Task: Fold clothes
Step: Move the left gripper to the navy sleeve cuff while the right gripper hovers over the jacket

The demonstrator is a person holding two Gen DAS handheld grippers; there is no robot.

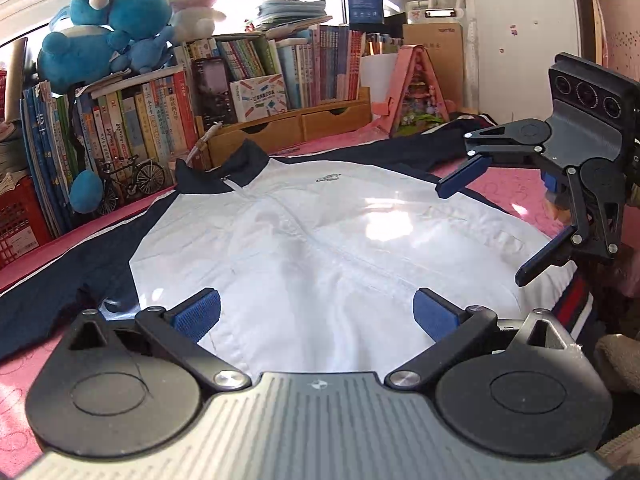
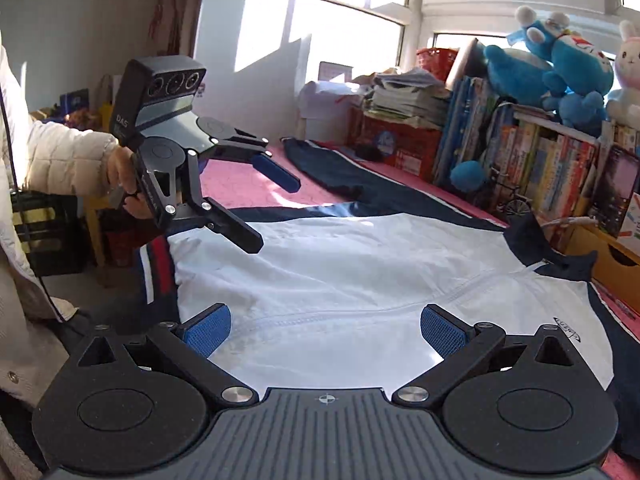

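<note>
A jacket [image 1: 320, 232] with a white front, navy collar and navy sleeves lies face up, zipped, on a pink table cover [image 1: 512, 188]. Its striped red, white and navy hem [image 1: 572, 304] is at the near right. My left gripper [image 1: 316, 312] hovers over the lower white panel, open, with nothing between its blue pads. My right gripper [image 1: 500, 220] hangs over the jacket's right side, open and empty. From the right wrist, the right gripper [image 2: 325, 330] stands open above the jacket [image 2: 360, 264], and the left gripper [image 2: 272, 208] is open above the hem [image 2: 156, 268].
Rows of books [image 1: 132, 128] with blue and pink plush toys [image 1: 104, 32] on top line the far edge. A wooden drawer box [image 1: 296, 124], a model bicycle [image 1: 132, 182] and a pink toy house [image 1: 416, 92] stand close behind the collar. A person's padded sleeve [image 2: 60, 152] is at the left.
</note>
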